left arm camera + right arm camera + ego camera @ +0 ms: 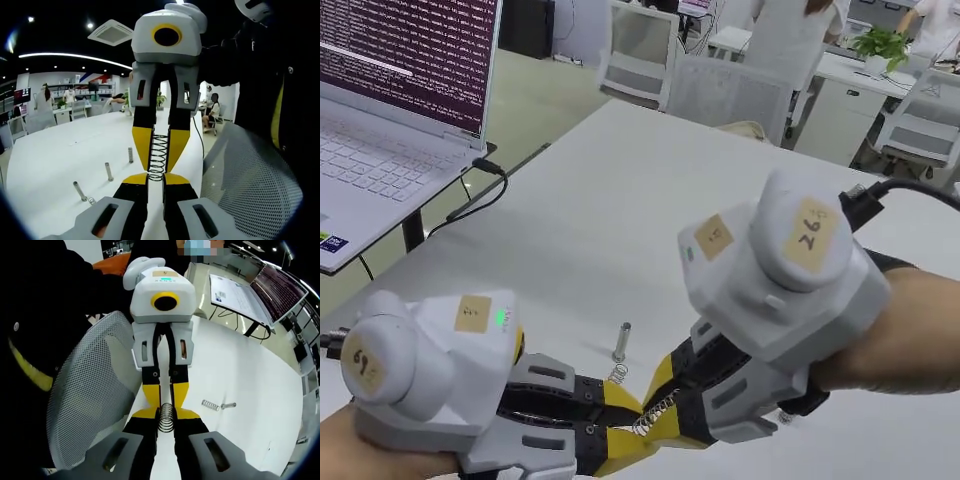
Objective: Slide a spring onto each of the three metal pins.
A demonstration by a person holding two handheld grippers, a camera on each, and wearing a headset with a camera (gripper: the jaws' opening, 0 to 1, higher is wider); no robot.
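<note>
My two grippers meet tip to tip just above the white table (620, 200). A thin steel spring (158, 150) runs lengthwise between the right gripper's (159, 167) yellow fingers. Its near end sits between the tips of my left gripper (156, 179). Both are shut on this spring (166, 419). In the head view the left gripper (630, 430) comes from the lower left and the right gripper (655, 408) from the right. Three metal pins stand in a row: near (79, 190), middle (108, 171), far (130, 154). A loose spring (91, 201) lies by the near pin.
An open laptop (390, 110) sits on a side stand at the table's far left, with a cable (480, 195) running from it. A mesh chair back (95, 390) is close beside the grippers. Office chairs (720, 90) stand beyond the table's far edge.
</note>
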